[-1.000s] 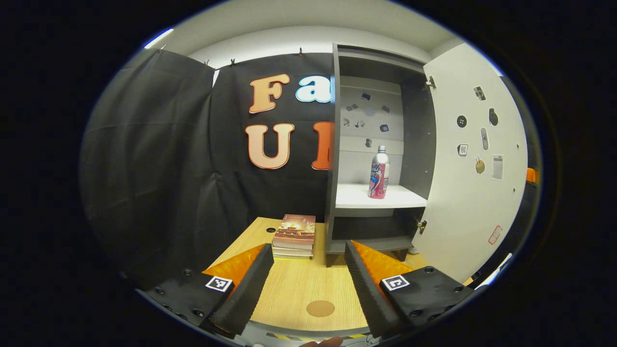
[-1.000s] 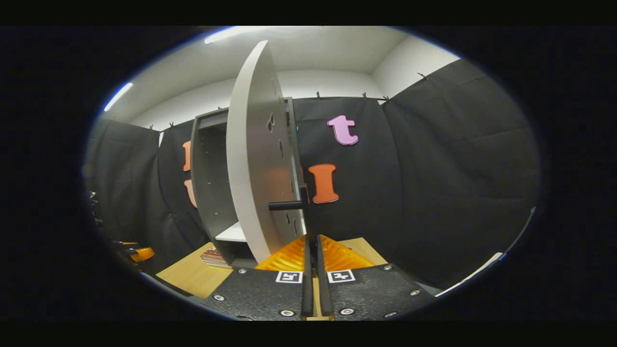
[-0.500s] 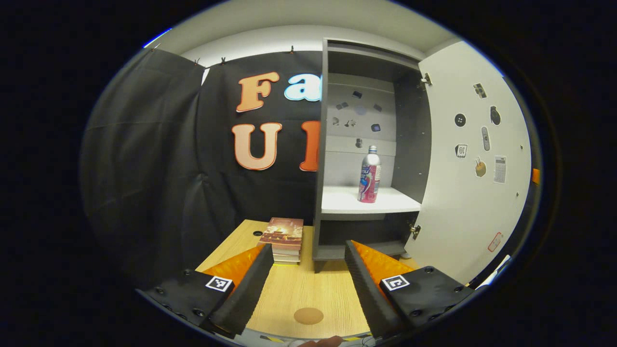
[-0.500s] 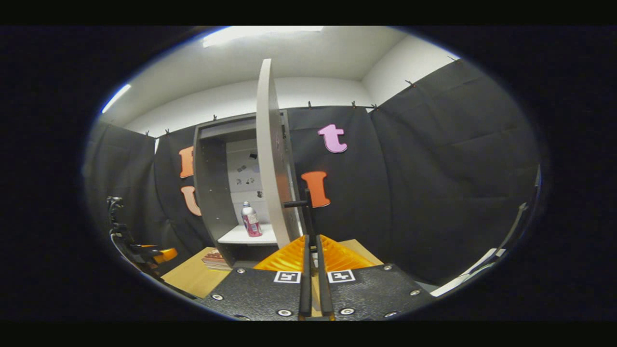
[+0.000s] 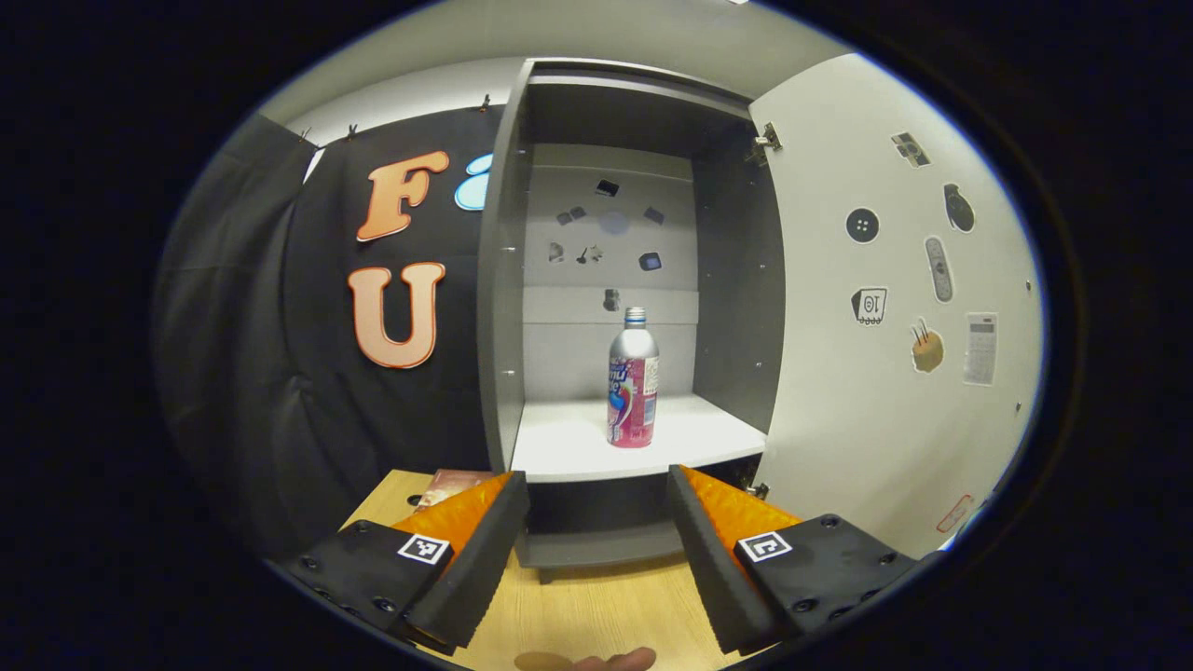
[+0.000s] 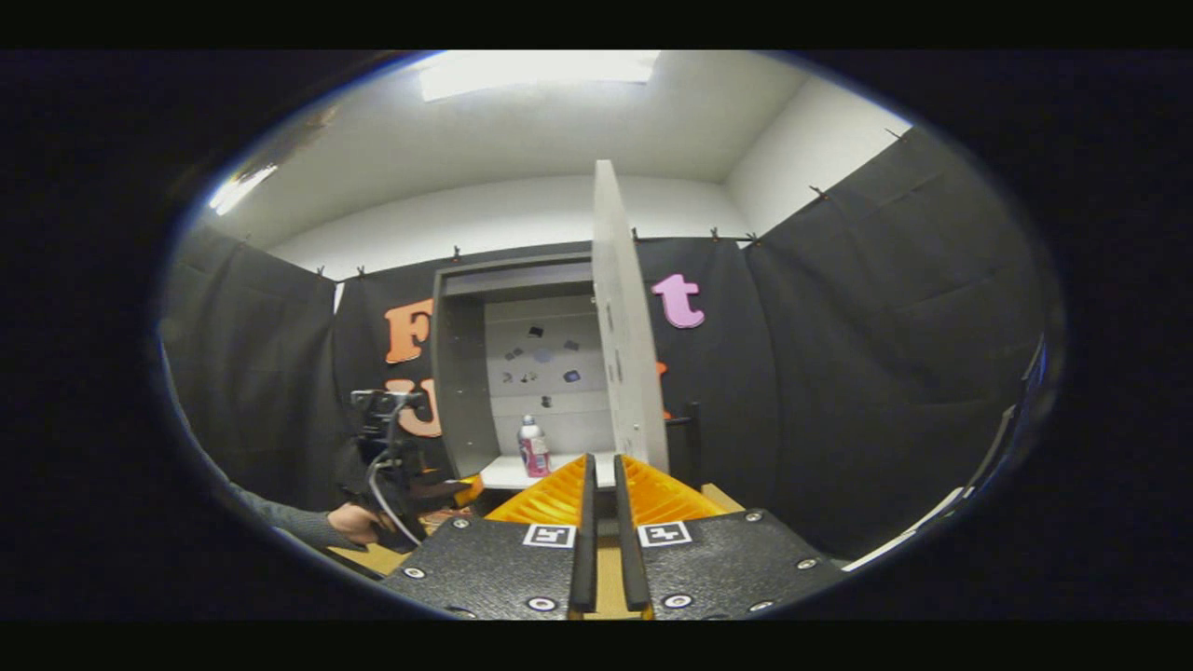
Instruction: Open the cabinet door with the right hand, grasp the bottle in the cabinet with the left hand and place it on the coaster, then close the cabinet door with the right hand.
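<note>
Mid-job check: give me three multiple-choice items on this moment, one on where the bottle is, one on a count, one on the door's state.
1. Where does the bottle stand?
A. on the cabinet shelf
B. on the table
C. in the left gripper

2. How many bottles are in the cabinet?
A. three
B. one
C. two

3. The cabinet door is:
A. shut
B. open
C. removed

Answers: 1 A, it stands upright on the white shelf. 2 B, a single bottle shows. 3 B, the door is swung wide on its hinges.

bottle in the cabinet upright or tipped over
Upright. The bottle stands on its base on the cabinet's white shelf, cap up; the door is swung open.
</note>
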{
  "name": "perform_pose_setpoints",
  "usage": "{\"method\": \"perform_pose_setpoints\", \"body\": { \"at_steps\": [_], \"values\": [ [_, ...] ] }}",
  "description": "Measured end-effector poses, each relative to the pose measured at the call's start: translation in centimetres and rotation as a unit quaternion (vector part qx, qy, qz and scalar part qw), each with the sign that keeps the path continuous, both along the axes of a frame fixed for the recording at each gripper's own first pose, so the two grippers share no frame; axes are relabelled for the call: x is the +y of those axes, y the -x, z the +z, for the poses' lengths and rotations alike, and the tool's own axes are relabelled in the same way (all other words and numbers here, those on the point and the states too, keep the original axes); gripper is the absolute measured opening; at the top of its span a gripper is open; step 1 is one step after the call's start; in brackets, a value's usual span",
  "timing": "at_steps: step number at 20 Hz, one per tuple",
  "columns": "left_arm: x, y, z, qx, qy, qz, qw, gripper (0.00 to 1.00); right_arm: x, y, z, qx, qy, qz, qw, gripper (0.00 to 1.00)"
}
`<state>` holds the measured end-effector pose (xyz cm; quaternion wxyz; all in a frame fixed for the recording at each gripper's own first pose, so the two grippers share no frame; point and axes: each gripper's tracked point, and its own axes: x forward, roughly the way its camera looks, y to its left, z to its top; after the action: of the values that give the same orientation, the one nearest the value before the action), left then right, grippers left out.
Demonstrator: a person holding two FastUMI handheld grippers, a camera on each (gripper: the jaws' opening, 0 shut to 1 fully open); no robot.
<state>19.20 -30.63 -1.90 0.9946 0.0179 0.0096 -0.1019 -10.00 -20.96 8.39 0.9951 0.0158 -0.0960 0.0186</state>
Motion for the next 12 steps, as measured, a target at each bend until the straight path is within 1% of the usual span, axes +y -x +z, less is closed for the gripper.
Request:
{"method": "perform_pose_setpoints", "body": {
  "at_steps": [2, 3, 4, 6, 8, 9, 10, 11, 12],
  "values": [
    [-1.5, -3.2, 1.2, -0.017, -0.003, -0.007, 1.000, 0.96, 1.9, -2.0, -1.8, 0.014, 0.007, 0.009, 1.000, 0.22],
    [-2.3, -4.4, 1.7, -0.024, -0.005, -0.010, 1.000, 0.96, 2.6, -3.5, -2.7, 0.029, 0.007, 0.011, 0.999, 0.20],
    [-3.2, -5.9, 2.2, -0.032, -0.008, -0.015, 0.999, 0.99, 3.2, -4.9, -3.8, 0.046, 0.004, 0.012, 0.999, 0.28],
    [-4.5, -8.5, 2.2, -0.037, -0.015, -0.022, 0.999, 0.96, 3.8, -7.3, -4.9, 0.067, -0.008, 0.012, 0.998, 0.32],
    [-5.4, -10.7, 2.2, -0.041, -0.016, -0.024, 0.999, 0.95, 4.7, -9.7, -5.2, 0.078, -0.020, 0.015, 0.997, 0.41],
    [-5.9, -11.8, 2.1, -0.041, -0.017, -0.027, 0.999, 0.94, 5.0, -10.7, -5.7, 0.085, -0.025, 0.014, 0.996, 0.49],
    [-6.1, -12.9, 1.9, -0.041, -0.018, -0.025, 0.999, 0.96, 5.1, -11.6, -6.2, 0.092, -0.029, 0.010, 0.995, 0.52],
    [-6.6, -14.1, 1.6, -0.038, -0.020, -0.027, 0.999, 0.96, 5.1, -12.8, -6.4, 0.097, -0.032, 0.007, 0.995, 0.57],
    [-6.8, -15.1, 1.3, -0.034, -0.023, -0.026, 0.999, 0.96, 5.0, -13.6, -6.8, 0.103, -0.035, 0.004, 0.994, 0.58]
  ]
}}
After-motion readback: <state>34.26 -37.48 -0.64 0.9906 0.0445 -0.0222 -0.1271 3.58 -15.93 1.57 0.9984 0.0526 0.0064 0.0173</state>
